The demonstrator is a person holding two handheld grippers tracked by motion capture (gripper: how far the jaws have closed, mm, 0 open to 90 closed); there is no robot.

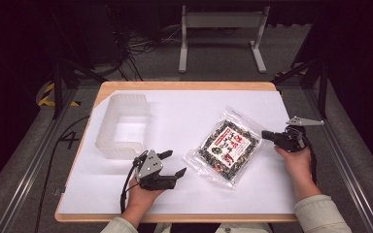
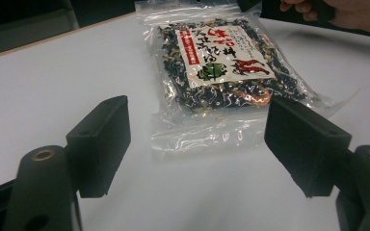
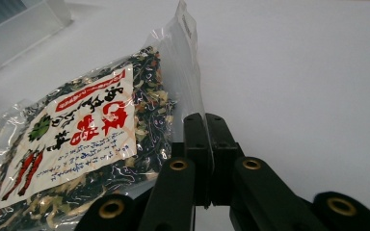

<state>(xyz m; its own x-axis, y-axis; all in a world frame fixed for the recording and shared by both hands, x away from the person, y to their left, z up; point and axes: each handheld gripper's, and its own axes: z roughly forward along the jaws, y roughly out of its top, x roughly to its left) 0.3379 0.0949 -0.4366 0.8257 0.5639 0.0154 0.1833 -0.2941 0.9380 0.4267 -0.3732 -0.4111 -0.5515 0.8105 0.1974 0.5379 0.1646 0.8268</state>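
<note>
With the right tool (image 3: pixel 205 144) clenched on the clear edge strip of the snack bag (image 1: pixel 228 145), which lay right of the counter's (image 1: pixel 184 204) centre, you needed a slow level lift, the left tool (image 1: pixel 170 164) released nearby.

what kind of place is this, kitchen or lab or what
Most likely a lab or recording workspace, not a kitchen: a table under a white sheet stands between dark metal frame rails, loose cables lie on the grey floor behind, and a person works with handheld grippers.
</note>
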